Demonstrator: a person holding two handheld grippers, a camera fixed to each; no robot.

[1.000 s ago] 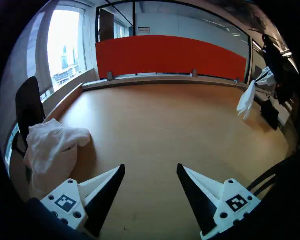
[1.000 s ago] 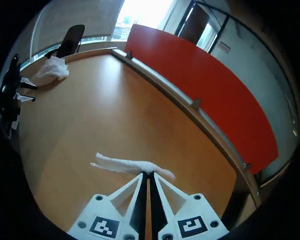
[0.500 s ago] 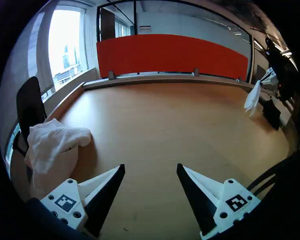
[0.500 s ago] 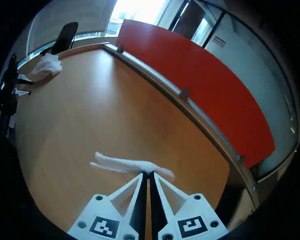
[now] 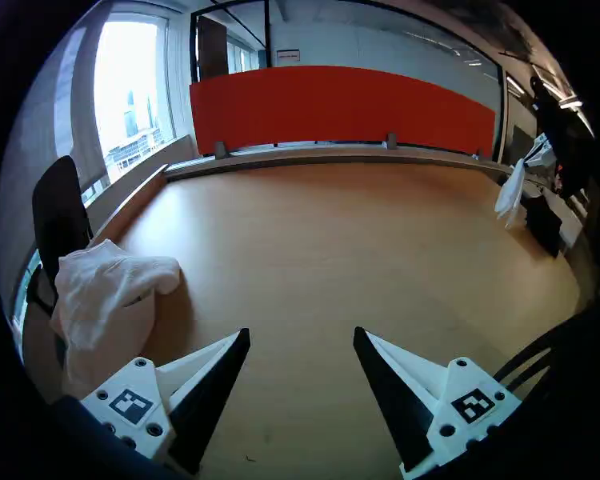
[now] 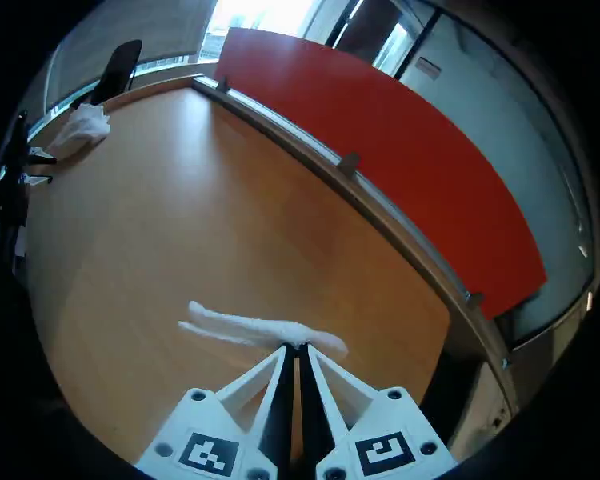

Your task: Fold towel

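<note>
Your right gripper (image 6: 298, 348) has its fingers pinched together on the towel (image 6: 256, 328) at their tips. The towel's long axis runs crosswise, trailing left of the fingers. Your left gripper (image 5: 300, 332) is spread wide, gripping nothing, above the table (image 5: 340, 240).

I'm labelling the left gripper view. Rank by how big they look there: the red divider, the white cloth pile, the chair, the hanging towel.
1. red divider
2. white cloth pile, enlarged by nearness to the camera
3. chair, partly hidden behind the pile
4. hanging towel, far off
</note>
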